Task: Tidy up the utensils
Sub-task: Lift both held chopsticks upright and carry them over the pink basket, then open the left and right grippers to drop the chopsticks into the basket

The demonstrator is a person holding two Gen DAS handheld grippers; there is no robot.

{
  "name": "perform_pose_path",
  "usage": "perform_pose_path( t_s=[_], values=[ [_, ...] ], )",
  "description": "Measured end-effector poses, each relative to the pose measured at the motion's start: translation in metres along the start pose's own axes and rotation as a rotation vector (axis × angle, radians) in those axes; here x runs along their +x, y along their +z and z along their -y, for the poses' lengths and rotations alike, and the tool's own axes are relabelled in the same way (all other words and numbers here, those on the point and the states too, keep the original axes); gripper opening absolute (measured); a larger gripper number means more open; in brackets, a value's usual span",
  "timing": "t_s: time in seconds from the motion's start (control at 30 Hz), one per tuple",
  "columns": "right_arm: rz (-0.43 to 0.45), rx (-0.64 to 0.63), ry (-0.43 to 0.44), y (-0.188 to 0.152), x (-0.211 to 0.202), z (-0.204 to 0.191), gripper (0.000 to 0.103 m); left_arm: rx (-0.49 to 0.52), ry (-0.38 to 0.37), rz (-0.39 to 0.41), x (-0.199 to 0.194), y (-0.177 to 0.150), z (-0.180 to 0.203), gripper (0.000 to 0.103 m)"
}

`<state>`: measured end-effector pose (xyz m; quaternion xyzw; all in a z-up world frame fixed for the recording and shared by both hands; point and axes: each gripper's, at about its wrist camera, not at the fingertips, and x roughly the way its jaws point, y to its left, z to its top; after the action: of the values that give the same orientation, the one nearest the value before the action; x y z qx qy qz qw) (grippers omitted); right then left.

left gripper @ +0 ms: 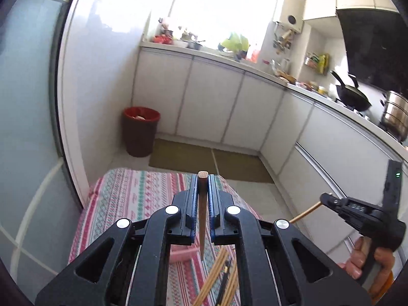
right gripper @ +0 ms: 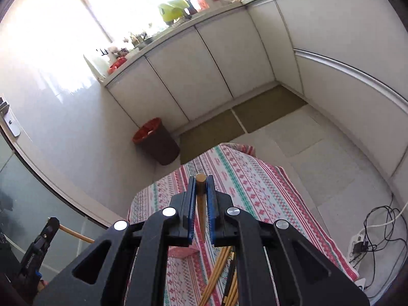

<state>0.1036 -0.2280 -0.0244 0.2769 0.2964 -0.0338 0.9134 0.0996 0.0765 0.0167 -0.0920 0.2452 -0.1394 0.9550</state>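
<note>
Above the striped patterned cloth-covered counter (left gripper: 132,199), the left claw (left gripper: 203,178) pinches a dark brown wooden chopstick (left gripper: 202,219), the right claw (right gripper: 200,181) a pale bamboo chopstick (right gripper: 201,211).

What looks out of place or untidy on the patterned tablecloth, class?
The loose chopsticks lie crossed and fanned at angles on the tablecloth beside the pink box, not lined up. Each gripper holds a single chopstick: dark brown in the left, pale in the right.
</note>
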Motion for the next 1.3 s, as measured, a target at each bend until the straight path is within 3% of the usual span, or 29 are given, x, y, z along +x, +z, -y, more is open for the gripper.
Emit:
perform_pose_path(
  t_s=[0.3, 0.5, 0.57, 0.8, 1.07, 1.17, 1.2, 1.3],
  values=[
    [0.015, -0.074, 0.105, 0.018, 0.028, -0.065, 0.008, -0.036, 0.051, -0.009, 0.039, 0.012, -0.023, 0.007],
    [-0.045, -0.127, 0.107, 0.004, 0.068, -0.087, 0.008, -0.019, 0.039, -0.065, 0.073, -0.013, -0.031, 0.007],
    [-0.059, -0.149, 0.097, -0.004, 0.081, -0.094, 0.008, -0.021, 0.016, -0.092, 0.08, -0.021, -0.034, 0.013],
    [-0.087, -0.216, 0.044, -0.028, 0.113, -0.102, 0.008, -0.101, -0.005, 0.028, 0.045, -0.008, -0.052, 0.033],
    [-0.093, -0.233, 0.013, -0.04, 0.13, -0.102, 0.008, -0.099, 0.038, 0.02, 0.045, -0.006, -0.05, 0.036],
    [-0.128, -0.242, 0.031, -0.045, 0.137, -0.104, 0.014, -0.097, 0.063, 0.001, 0.05, -0.008, -0.05, 0.037],
    [-0.14, -0.24, 0.024, -0.046, 0.138, -0.104, 0.029, -0.094, 0.08, -0.006, 0.05, -0.008, -0.05, 0.037],
    [-0.107, -0.233, 0.004, -0.05, 0.125, -0.1, 0.045, -0.074, 0.104, -0.022, 0.049, -0.013, -0.047, 0.043]
  ],
)
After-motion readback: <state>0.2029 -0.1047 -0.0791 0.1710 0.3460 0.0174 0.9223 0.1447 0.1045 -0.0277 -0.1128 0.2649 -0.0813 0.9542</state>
